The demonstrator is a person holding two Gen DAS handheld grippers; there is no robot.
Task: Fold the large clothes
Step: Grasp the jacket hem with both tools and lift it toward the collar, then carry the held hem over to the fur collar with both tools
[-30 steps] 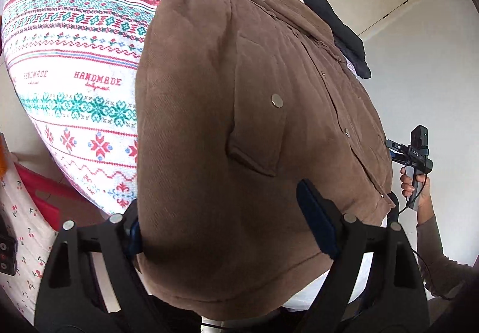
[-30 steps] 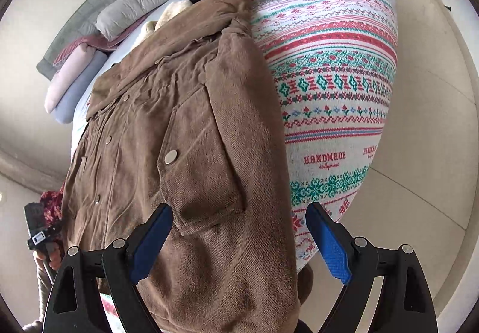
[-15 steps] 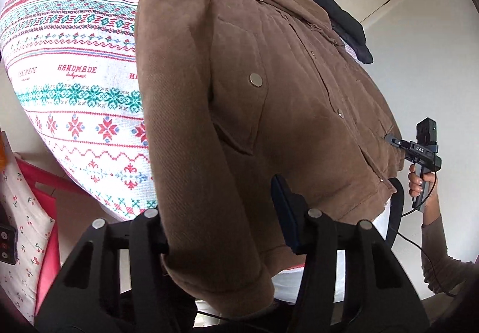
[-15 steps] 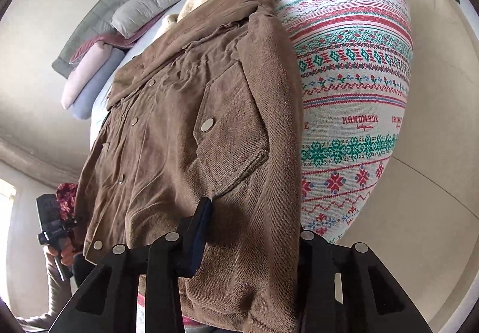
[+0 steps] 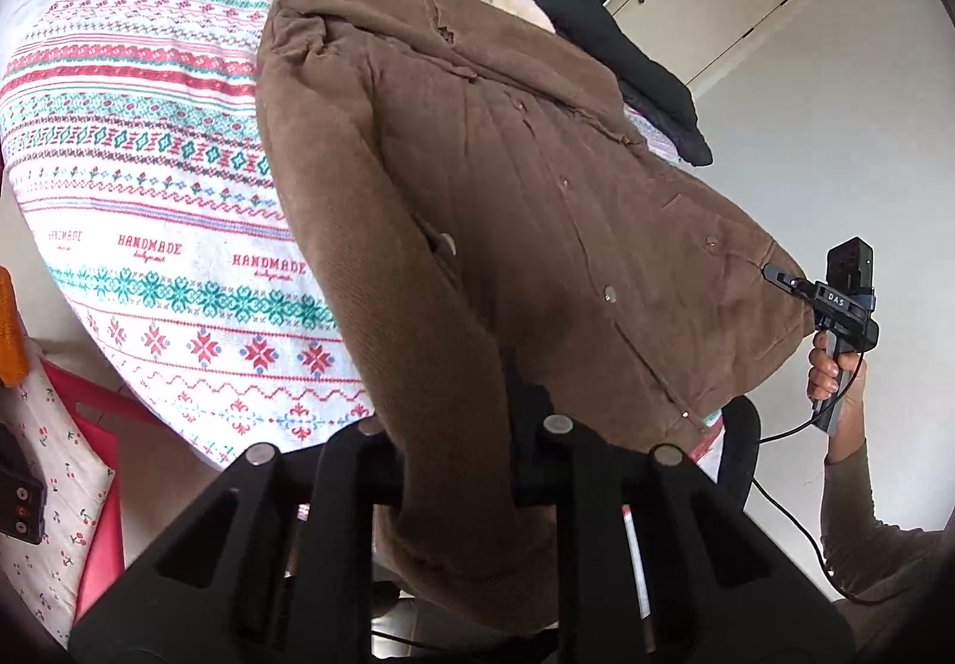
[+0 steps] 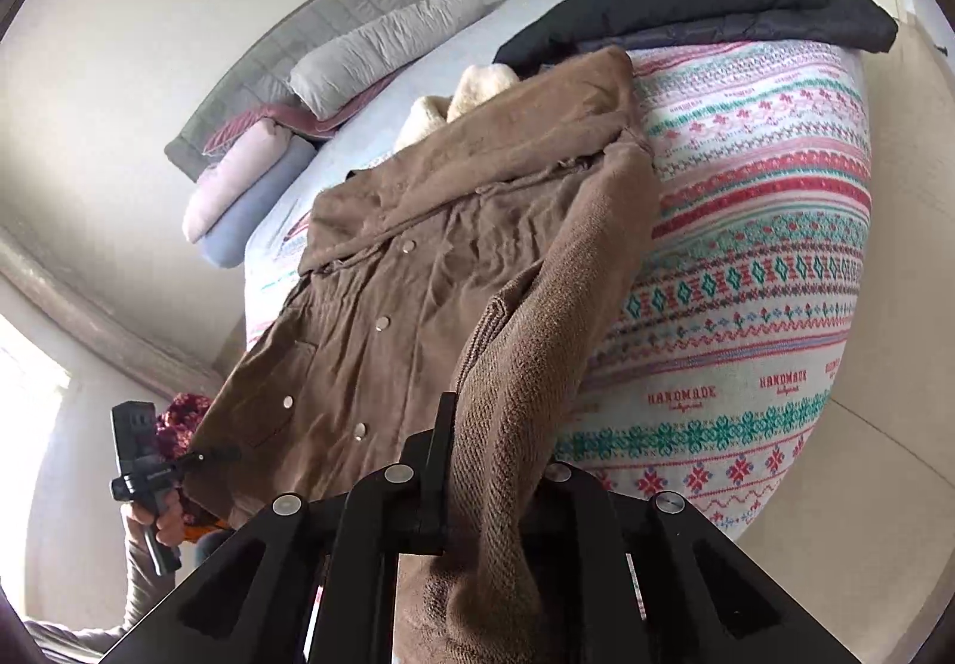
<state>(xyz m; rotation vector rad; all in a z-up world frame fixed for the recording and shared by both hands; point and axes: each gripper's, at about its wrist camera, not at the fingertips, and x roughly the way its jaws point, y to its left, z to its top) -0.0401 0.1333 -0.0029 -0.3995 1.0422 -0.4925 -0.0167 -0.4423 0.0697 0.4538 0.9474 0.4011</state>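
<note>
Closest in, the left tool [image 5: 453, 461] is clenched on the lower end of 1 sleeve of the brown corduroy jacket [image 5: 537, 222], cloth bunched between its black fingers. Same story on the other side: the right tool [image 6: 489, 485] is clamped on the other sleeve end, ribbed fabric draped over it. Beyond the tools, the jacket lies front-up and buttoned on the bed with the white, red and teal patterned cover [image 6: 746, 318], its 2 sleeves drawn down along its sides toward the foot of the bed. No fold in the body shows yet, so I'd say this is early: sleeves to be laid across the front, then the body doubled over. Further back, cream fleece lining [image 6: 471, 91] peeks at the collar, a dark padded coat [image 6: 716, 2] lies behind it, and grey pillows [image 6: 382, 43] rest at the headboard.
</note>
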